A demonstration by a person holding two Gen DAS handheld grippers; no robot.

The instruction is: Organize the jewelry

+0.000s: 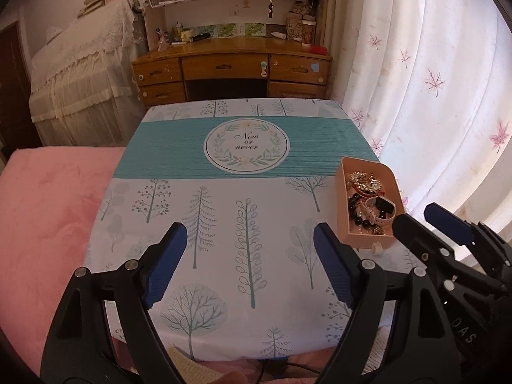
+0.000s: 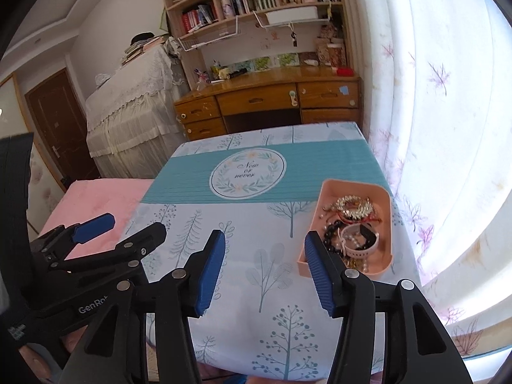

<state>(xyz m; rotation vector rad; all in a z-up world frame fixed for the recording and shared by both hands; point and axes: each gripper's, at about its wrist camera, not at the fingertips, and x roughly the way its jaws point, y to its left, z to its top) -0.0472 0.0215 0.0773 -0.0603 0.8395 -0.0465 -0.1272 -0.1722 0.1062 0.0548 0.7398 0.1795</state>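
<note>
Tree-print tablecloth (image 1: 224,211) bare; jewelry (image 2: 352,224) all piled in pink tray (image 2: 385,211) at right edge. My left gripper (image 1: 249,265) and right gripper (image 2: 264,272) spread, empty. Looks done.

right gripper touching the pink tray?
Cannot tell. In the right wrist view one of the right gripper's fingers overlaps the near corner of the pink tray; no gap or contact shows. The left wrist view overlaps too.

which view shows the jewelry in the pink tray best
The right wrist view: the pink plastic tray lies open, showing its gold chains, black beads and pale watch strap, only its near-left corner hidden behind a blue pad. The left wrist view shows the tray smaller, at the right, its near corner behind the right tongs.
</note>
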